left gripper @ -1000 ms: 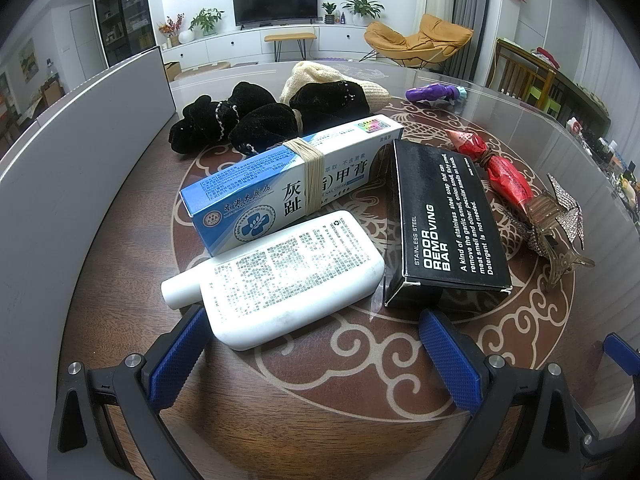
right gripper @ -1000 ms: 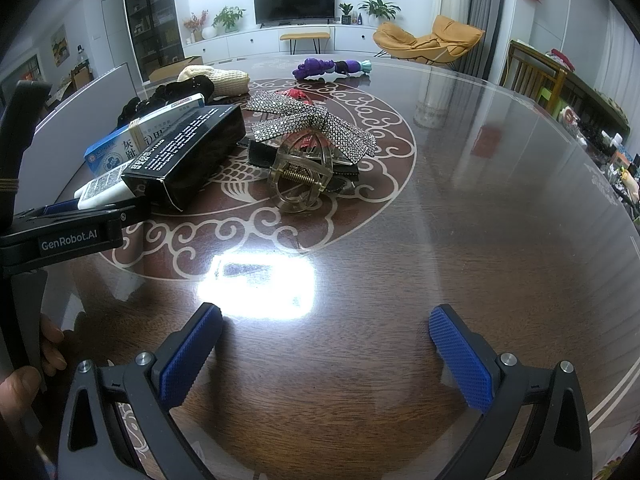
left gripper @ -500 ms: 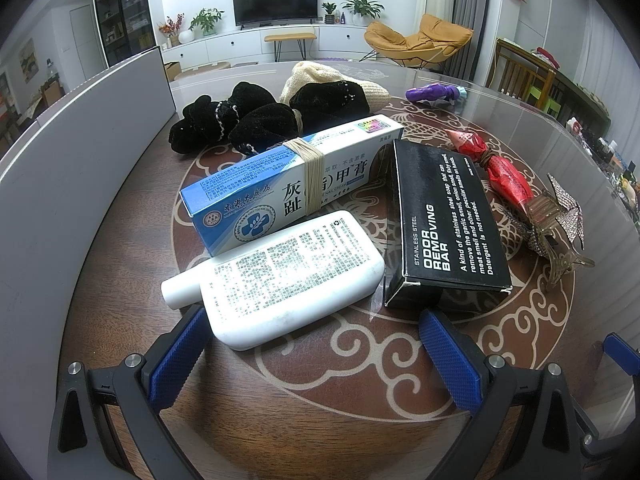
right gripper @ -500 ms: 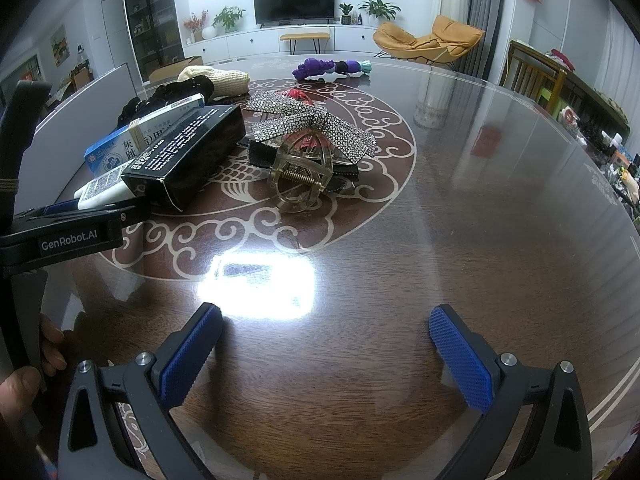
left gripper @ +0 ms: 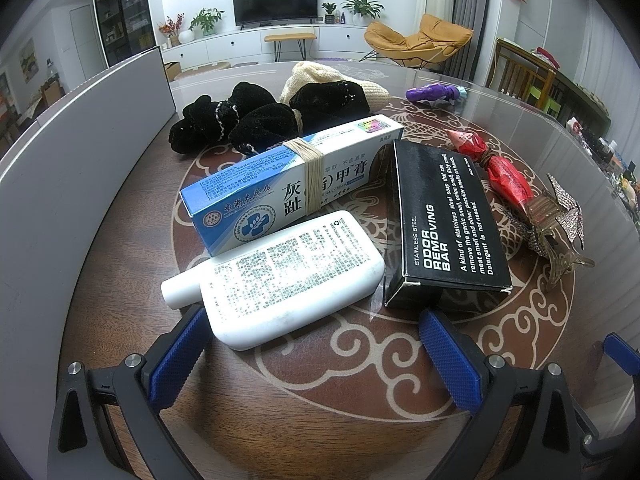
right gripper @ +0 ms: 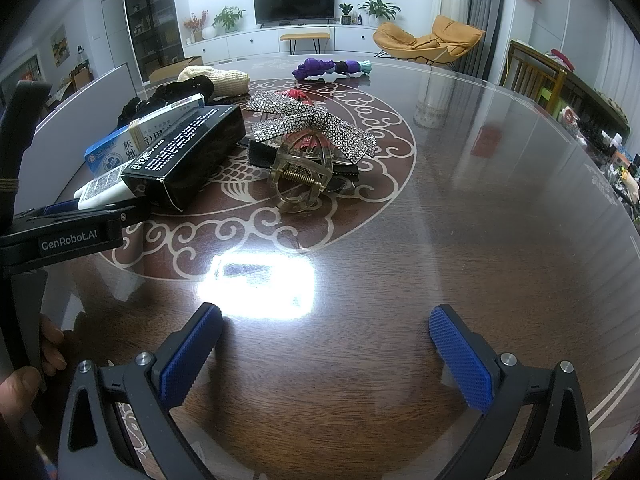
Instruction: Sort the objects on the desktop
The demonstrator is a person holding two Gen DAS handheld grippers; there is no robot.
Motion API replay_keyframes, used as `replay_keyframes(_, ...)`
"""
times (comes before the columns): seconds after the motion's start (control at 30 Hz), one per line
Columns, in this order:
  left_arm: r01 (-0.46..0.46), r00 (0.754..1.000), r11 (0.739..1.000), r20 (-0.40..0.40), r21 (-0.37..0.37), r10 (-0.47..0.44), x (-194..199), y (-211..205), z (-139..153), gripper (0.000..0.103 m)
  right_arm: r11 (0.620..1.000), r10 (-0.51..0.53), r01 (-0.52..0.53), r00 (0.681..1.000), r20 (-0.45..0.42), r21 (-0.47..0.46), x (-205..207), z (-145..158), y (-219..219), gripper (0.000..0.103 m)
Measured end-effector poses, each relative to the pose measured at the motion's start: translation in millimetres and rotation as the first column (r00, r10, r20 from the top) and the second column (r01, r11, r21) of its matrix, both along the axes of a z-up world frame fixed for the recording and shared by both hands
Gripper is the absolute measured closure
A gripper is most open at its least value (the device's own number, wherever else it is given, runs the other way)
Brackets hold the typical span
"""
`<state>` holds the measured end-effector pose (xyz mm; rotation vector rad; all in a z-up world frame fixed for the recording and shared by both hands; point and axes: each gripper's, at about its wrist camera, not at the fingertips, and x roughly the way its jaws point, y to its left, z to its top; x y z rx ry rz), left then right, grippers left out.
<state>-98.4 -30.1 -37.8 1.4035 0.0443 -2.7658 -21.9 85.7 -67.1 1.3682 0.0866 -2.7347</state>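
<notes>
Both hand-held grippers, left (left gripper: pixel 310 354) and right (right gripper: pixel 326 350), are hovering wide open, gripping nothing, over a glossy dark table (right gripper: pixel 460 240). The white bottle (left gripper: pixel 288 276) and black box (left gripper: pixel 444 220) are lying just ahead of the left one, with a TV (left gripper: pixel 275 1) sitting far behind.

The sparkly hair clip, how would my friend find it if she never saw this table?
Start at the round wooden table with white swirls. Find the black box reading ODOR REMOVING BAR; the hair clip lies just right of it. It alone has clear claw teeth, a spring and a bow covered in glittering stones.
</notes>
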Motion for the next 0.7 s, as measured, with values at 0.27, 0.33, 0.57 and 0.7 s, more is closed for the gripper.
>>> replay_keyframes(0.27, 0.0, 1.0, 1.0, 0.0, 0.0, 0.0, 0.0, 0.1, 0.0, 0.0, 1.0, 0.0, 0.0, 1.0, 0.0, 0.0, 0.1, 0.0, 0.1, 0.0)
replay_keyframes(0.33, 0.0, 1.0, 1.0, 0.0, 0.0, 0.0, 0.1, 0.1, 0.0, 0.0, 1.0, 0.0, 0.0, 1.0, 0.0, 0.0, 0.2, 0.0, 0.0, 0.0)
replay_keyframes(0.57, 0.0, 1.0, 1.0, 0.0, 0.0, 0.0, 0.1, 0.2, -0.1, 0.0, 1.0, 0.0, 0.0, 1.0, 0.0, 0.0, 0.1, 0.0, 0.1, 0.0)
replay_keyframes(0.7, 0.008, 1.0, 1.0, 0.014, -0.001, -0.008, 8.3, -1.6, 0.6, 0.0, 1.0, 0.0, 0.0, 1.0, 0.0, 0.0, 0.0, 0.0, 0.1, 0.0)
